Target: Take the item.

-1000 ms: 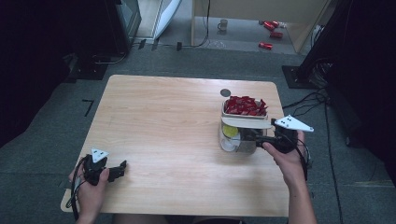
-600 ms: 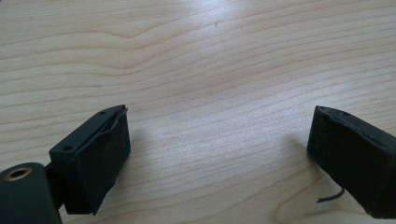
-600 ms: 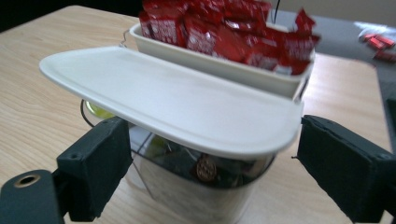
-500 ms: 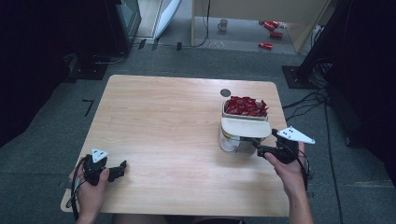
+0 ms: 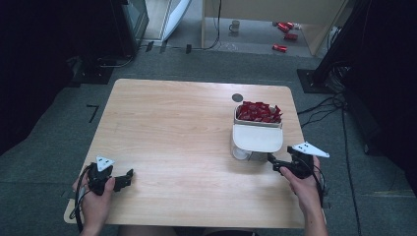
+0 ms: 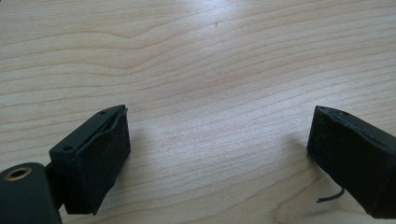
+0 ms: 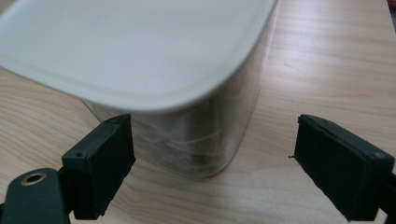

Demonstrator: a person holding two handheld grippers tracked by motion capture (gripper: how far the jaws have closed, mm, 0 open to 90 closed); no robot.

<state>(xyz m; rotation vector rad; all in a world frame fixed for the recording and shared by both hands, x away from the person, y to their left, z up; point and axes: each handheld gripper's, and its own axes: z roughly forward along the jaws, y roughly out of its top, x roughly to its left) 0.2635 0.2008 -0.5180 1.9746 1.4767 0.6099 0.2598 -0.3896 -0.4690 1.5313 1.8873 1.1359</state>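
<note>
- Against the earlier high view, the right gripper [image 5: 273, 164] has dropped lower and drawn back toward the table's near edge; it was level with the lid's rim and now sits just off the container's near right corner.
- In the earlier pictures something yellow showed through the clear wall at the container's near left corner; in the high view now it cannot be made out.
- The left gripper [image 5: 129, 176] has kept its place by the near left corner of the wooden table [image 5: 172, 128], jaws apart with bare wood between them.
- The right gripper's jaws stand wide apart; the right gripper view shows the container's rounded corner just ahead of the gap, pressed by neither pad.
- The clear plastic container [image 7: 196, 140] stands upright on the table's right side, capped by a white lid [image 5: 256, 137] with rounded corners.
- Directly behind it, touching or nearly so, sits a white tub [image 5: 238, 118] heaped with red pieces [image 5: 258, 111].
</note>
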